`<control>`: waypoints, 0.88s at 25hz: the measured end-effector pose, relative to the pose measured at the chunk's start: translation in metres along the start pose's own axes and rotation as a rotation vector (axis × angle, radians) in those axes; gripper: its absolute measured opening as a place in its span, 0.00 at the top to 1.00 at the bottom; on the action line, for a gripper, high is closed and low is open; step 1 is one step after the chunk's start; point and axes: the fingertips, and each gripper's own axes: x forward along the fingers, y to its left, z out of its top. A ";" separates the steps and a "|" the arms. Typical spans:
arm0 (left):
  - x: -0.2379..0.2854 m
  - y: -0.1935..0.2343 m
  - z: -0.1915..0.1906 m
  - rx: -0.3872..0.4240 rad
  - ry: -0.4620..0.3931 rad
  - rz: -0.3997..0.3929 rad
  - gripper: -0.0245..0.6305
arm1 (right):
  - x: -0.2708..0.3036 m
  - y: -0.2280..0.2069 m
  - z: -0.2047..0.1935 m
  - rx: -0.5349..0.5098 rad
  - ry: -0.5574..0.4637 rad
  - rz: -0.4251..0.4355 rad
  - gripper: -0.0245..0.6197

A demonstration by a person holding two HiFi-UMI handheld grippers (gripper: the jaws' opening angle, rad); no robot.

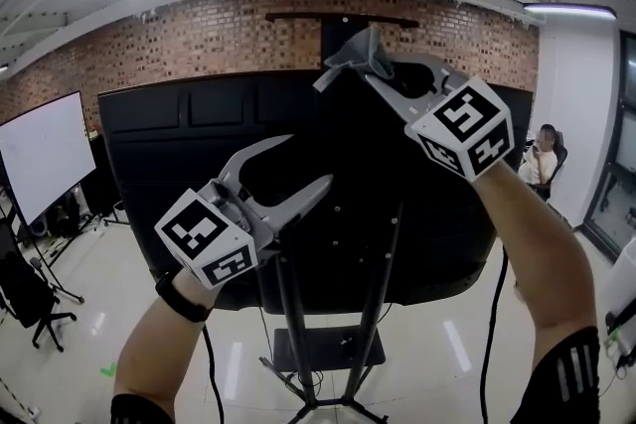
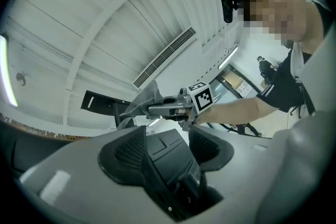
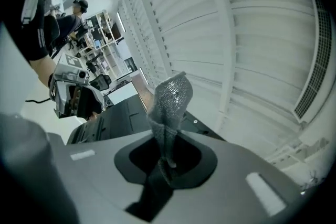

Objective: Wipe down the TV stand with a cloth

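Note:
The back of a large black TV (image 1: 199,174) fills the middle of the head view, mounted on a black stand with two slanted poles (image 1: 293,328) and a low base (image 1: 328,348). My right gripper (image 1: 370,65) is raised near the TV's top edge, shut on a bunched grey cloth (image 1: 350,55). In the right gripper view the cloth (image 3: 170,105) sticks up from between the shut jaws of the right gripper (image 3: 168,157). My left gripper (image 1: 308,161) hangs lower in front of the TV's back, open and empty. The left gripper view shows its own open gripper (image 2: 167,132), with the cloth (image 2: 146,102) beyond it.
A whiteboard (image 1: 40,154) and an office chair (image 1: 25,298) stand at the left. A person (image 1: 542,159) sits at the far right beside a white wall. A brick wall (image 1: 199,35) runs behind the TV. Cables hang down by the stand's poles.

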 end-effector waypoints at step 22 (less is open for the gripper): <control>0.006 0.013 -0.033 -0.054 0.058 0.044 0.53 | 0.066 0.000 -0.026 -0.272 0.233 -0.023 0.89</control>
